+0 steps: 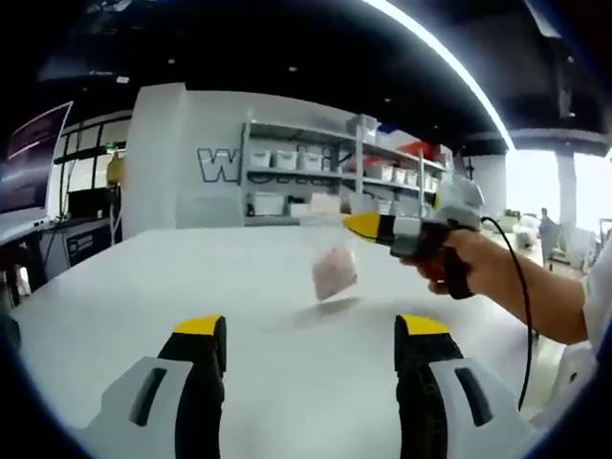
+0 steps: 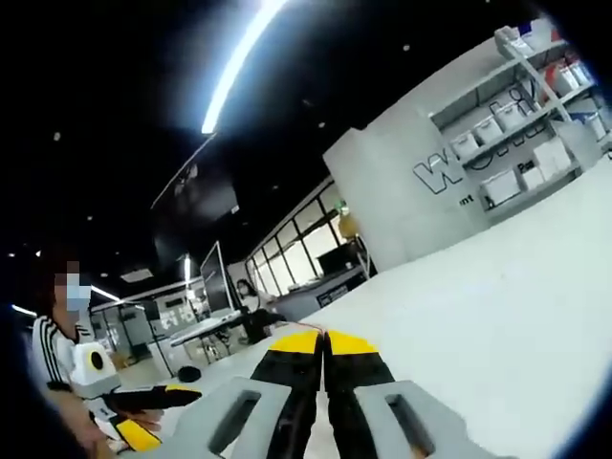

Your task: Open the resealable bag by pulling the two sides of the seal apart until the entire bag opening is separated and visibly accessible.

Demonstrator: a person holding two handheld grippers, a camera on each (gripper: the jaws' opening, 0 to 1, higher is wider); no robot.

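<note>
Your left gripper hovers over the smooth white table, its yellow-tipped black jaws spread wide and empty. Ahead, your right gripper holds the clear, floppy resealable bag by its top edge above the tabletop; something pale pink sits inside. In the right gripper view, that gripper's jaws are pressed together, the thin plastic not discernible.

Own left tool gaping over white desk; right tool holding clear bag aloft; shelves behind.
</note>
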